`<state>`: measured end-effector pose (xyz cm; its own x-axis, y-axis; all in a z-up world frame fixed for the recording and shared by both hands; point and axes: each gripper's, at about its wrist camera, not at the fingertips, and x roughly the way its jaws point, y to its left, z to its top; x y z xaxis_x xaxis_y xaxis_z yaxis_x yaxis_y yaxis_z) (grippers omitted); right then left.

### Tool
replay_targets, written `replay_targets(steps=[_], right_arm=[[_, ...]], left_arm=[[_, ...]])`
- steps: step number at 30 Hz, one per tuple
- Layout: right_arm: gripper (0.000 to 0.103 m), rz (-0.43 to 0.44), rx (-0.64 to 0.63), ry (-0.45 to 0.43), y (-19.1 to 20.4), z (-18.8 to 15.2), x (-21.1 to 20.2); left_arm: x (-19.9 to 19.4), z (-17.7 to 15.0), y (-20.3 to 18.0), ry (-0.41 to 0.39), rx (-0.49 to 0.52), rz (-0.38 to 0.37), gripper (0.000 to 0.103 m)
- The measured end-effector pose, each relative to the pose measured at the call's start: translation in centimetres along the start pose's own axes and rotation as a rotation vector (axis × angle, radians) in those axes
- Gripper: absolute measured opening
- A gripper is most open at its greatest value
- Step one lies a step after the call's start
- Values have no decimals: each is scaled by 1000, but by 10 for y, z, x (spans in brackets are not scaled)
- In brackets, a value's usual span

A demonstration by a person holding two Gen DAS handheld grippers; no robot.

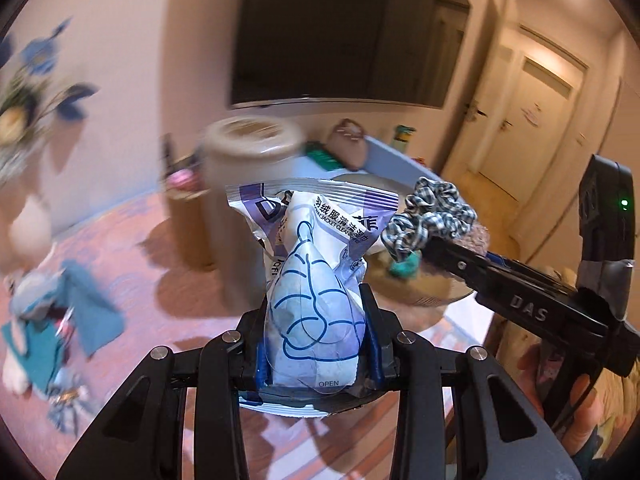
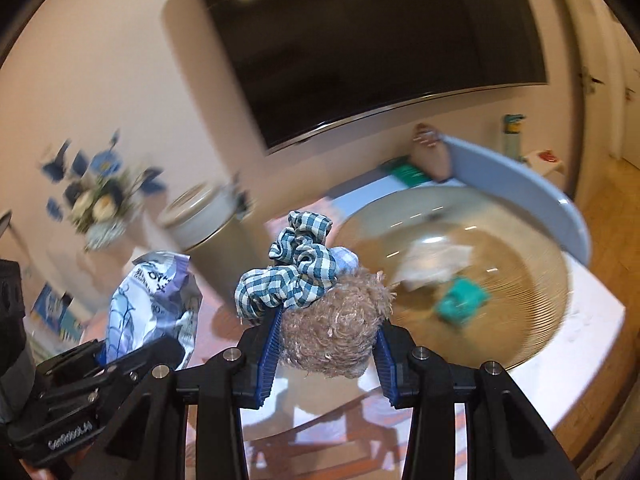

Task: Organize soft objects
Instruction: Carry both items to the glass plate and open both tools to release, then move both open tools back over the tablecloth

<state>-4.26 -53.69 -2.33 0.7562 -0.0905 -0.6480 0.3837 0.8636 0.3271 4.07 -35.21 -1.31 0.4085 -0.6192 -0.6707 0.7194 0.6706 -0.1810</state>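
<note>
My left gripper (image 1: 318, 332) is shut on a white and purple wipes packet (image 1: 316, 280), held upright above the table; the packet also shows in the right wrist view (image 2: 156, 304). My right gripper (image 2: 326, 356) is shut on a fuzzy tan soft object (image 2: 336, 328) with a blue checked scrunchie (image 2: 296, 264) on top of it. In the left wrist view the right gripper (image 1: 436, 240) reaches in from the right with the scrunchie (image 1: 430, 216). A round clear bowl (image 2: 532, 320) lies ahead on the right, holding a teal cloth (image 2: 460, 296) and a white item (image 2: 436, 264).
A beige cylindrical canister (image 1: 248, 184) stands behind the packet. A blue lid (image 2: 520, 192) leans at the bowl's far rim. Teal and grey cloths (image 1: 60, 320) lie on the patterned table at left. A flower vase (image 2: 100, 200) and a dark TV (image 2: 360, 40) are behind.
</note>
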Motion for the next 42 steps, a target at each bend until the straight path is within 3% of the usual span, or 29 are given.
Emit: replay_targets(steps=[9, 15, 17, 20, 26, 31, 42], right_arm=[[41, -140, 163, -42, -86, 41, 11], [42, -175, 219, -8, -106, 48, 36], [46, -175, 245, 23, -114, 48, 45], [51, -177, 260, 50, -121, 42, 51], [51, -165, 254, 66, -119, 30, 41], [51, -141, 201, 72, -96, 23, 28], [53, -17, -9, 27, 16, 12, -7]], left_arm=[[60, 47, -57, 31, 71, -62, 33], [113, 50, -65, 96, 83, -38, 37], [124, 49, -70, 117, 121, -30, 45], [130, 45, -78, 147, 152, -40, 45], [111, 41, -76, 138, 143, -71, 47], [79, 39, -67, 84, 120, -65, 47], [-26, 18, -23, -64, 31, 64, 47]])
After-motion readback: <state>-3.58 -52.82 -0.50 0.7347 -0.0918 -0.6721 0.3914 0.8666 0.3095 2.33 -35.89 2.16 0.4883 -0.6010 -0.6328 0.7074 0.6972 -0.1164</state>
